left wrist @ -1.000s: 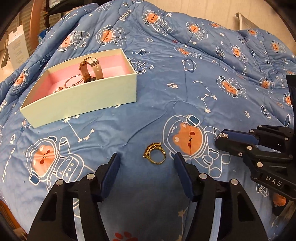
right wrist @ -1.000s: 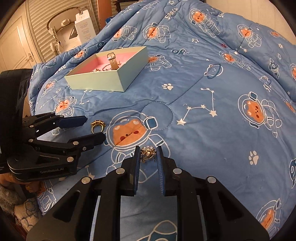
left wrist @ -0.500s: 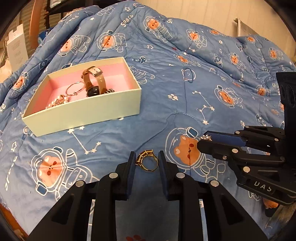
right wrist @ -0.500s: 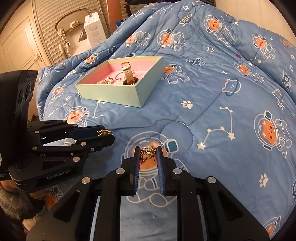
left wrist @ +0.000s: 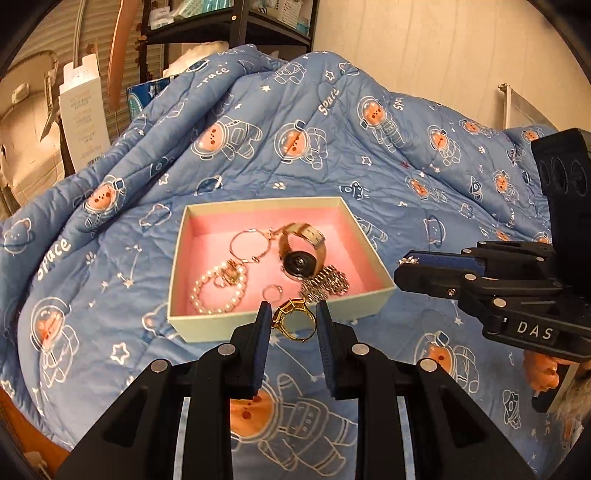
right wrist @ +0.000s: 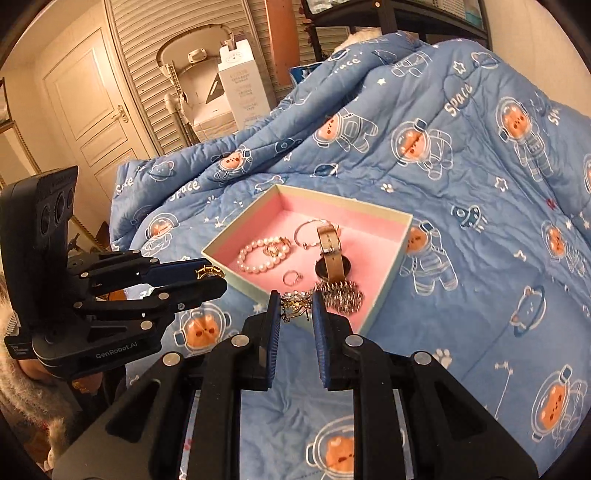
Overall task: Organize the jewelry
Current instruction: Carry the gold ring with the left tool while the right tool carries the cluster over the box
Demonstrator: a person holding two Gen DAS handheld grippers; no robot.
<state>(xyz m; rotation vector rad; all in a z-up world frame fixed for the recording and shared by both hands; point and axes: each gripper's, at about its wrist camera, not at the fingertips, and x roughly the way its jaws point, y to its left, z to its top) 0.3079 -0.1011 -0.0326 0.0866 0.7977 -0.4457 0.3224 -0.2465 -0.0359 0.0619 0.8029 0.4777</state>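
Note:
My left gripper point(left wrist: 291, 320) is shut on a gold ring point(left wrist: 295, 322) and holds it in the air just in front of the near wall of a pale green box point(left wrist: 207, 325) with a pink lining. My right gripper point(right wrist: 295, 307) is shut on a small sparkly piece of jewelry point(right wrist: 295, 300), over the box's near corner point(right wrist: 295, 321). In the box lie a pearl bracelet point(left wrist: 201, 295), a watch point(left wrist: 303, 256), a thin hoop point(left wrist: 248, 245), a small ring point(left wrist: 272, 291) and a silver chain point(left wrist: 327, 282). Each gripper shows in the other's view: right gripper point(left wrist: 406, 266), left gripper point(right wrist: 212, 276).
The box sits on a blue quilt point(left wrist: 369, 155) printed with astronaut bears, which rises in folds behind it. A tall white carton point(left wrist: 83, 118), a dark shelf point(left wrist: 229, 22) and a door point(right wrist: 92, 110) stand beyond the bed. A fuzzy sleeve point(right wrist: 22, 387) shows at lower left.
My left gripper closed on the gold ring and lifted it off the quilt. Both grippers rose and moved toward the box, the right one still holding its sparkly piece.

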